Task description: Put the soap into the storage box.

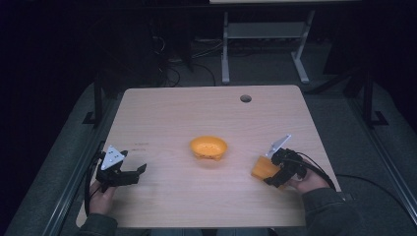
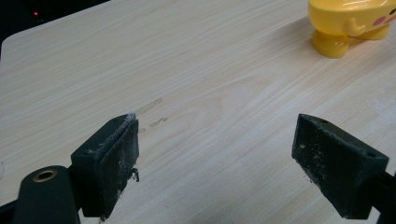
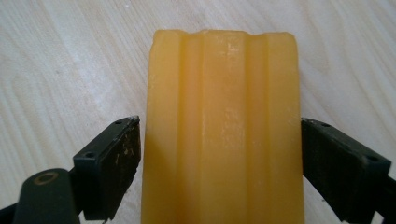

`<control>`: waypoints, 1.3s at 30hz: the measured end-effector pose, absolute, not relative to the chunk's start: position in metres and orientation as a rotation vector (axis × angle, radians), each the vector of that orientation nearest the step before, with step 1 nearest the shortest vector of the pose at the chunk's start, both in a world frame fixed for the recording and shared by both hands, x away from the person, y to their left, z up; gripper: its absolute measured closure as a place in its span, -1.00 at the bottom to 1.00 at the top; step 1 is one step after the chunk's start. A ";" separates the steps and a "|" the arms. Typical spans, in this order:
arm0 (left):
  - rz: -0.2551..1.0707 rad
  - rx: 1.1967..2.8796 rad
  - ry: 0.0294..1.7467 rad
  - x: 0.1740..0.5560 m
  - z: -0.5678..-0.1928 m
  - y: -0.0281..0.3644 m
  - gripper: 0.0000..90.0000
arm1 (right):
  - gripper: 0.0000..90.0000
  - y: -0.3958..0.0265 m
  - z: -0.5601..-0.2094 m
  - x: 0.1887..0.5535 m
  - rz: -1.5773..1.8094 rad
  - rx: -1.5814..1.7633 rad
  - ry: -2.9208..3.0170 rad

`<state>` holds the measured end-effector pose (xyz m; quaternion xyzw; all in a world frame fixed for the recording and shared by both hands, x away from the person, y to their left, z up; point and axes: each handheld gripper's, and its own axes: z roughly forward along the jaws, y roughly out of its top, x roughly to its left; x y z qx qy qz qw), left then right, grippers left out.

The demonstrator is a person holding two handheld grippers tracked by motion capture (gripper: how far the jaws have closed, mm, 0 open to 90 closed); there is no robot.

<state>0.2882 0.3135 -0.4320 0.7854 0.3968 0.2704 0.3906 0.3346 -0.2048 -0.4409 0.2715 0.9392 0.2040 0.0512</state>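
- Right tool (image 3: 219, 154) grips an orange block (image 3: 223, 130) at the bench's (image 1: 206, 206) four o'clock — grasp step, judged.
- Left tool (image 2: 215, 158) idle, spread.
- Next, likely: carry it toward the yellow bowl (image 1: 209, 147) at centre.

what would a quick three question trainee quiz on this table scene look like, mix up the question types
1. True or false: the left hand-held gripper has something between its jaws.
2. Multiple choice: the orange ridged block lies
A. inside the yellow dish
B. between the jaws of the right hand-held gripper
C. at the far edge of the table
3. Fill in: the yellow dish sits near the ____ of the table.

Key
1. False; its jaws stand apart over bare wood.
2. B; the jaws flank the block, though a firm squeeze cannot be confirmed.
3. Middle.
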 end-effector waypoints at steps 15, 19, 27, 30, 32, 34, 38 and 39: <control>0.686 1.988 1.014 0.288 -0.432 0.314 -0.69 | -0.57 -0.199 -0.451 0.338 0.562 0.827 2.876; 0.686 1.987 1.014 0.288 -0.432 0.314 -0.69 | -0.56 -0.199 -0.451 0.338 0.557 0.818 2.866; 0.688 1.989 1.012 0.288 -0.431 0.315 -0.69 | -0.55 -0.200 -0.450 0.337 0.569 0.809 2.875; 0.689 1.986 1.011 0.288 -0.431 0.315 -0.69 | -0.55 -0.200 -0.447 0.336 0.610 0.799 2.871; 0.687 1.982 1.011 0.288 -0.431 0.315 -0.69 | -0.55 -0.199 -0.443 0.336 0.627 0.797 2.870; 0.688 1.981 1.011 0.288 -0.431 0.314 -0.69 | -0.55 -0.197 -0.439 0.337 0.623 0.779 2.865; 0.686 1.983 1.013 0.288 -0.431 0.315 -0.69 | -0.55 -0.193 -0.431 0.341 0.649 0.760 2.863; 0.686 1.983 1.013 0.288 -0.431 0.315 -0.69 | -0.55 -0.191 -0.430 0.342 0.658 0.754 2.864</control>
